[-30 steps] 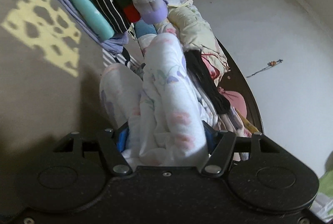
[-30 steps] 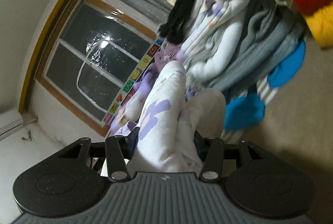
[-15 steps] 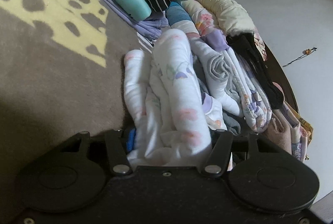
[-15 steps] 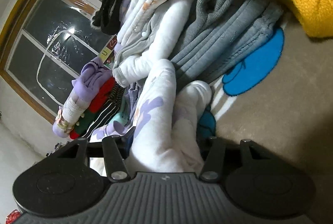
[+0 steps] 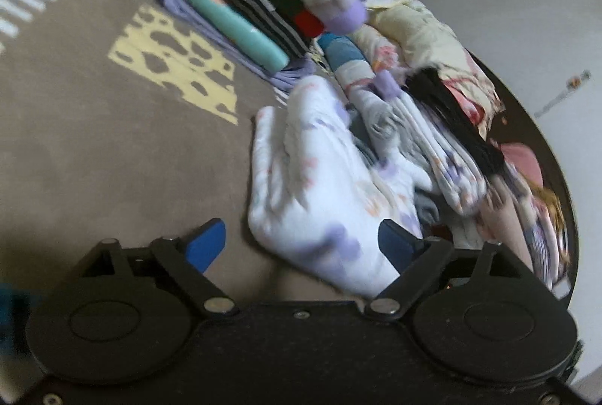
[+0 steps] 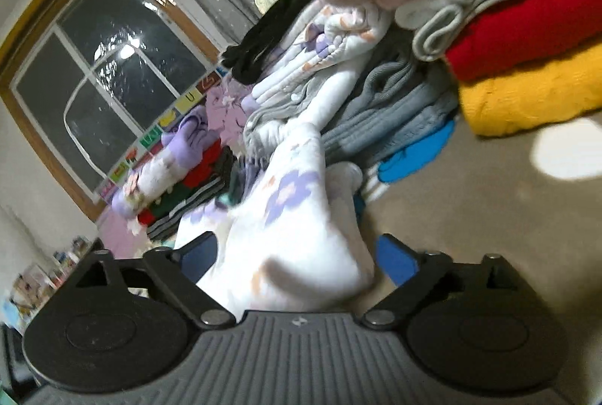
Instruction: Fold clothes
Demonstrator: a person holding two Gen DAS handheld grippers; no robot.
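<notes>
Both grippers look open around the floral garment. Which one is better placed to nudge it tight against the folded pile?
Left, probably. The left gripper faces the floral garment with the folded pile just past it. The right gripper views them at an angle.

We see both views under soft, dim indoor light. The window (image 6: 98, 81) is dark and only mirrors a bright lamp as a glare spot with streaks on the glass. A pale patch of light lies on the carpet (image 6: 489, 217) at the right. In the left view a dark shadow falls on the carpet (image 5: 75, 160) by the gripper body. Motion blur smears the garment (image 5: 312, 179) and the stacks (image 6: 508, 40) behind it; edges are soft nearly everywhere. Fisheye distortion bends the window frame and the wall line, and the corners go black.
</notes>
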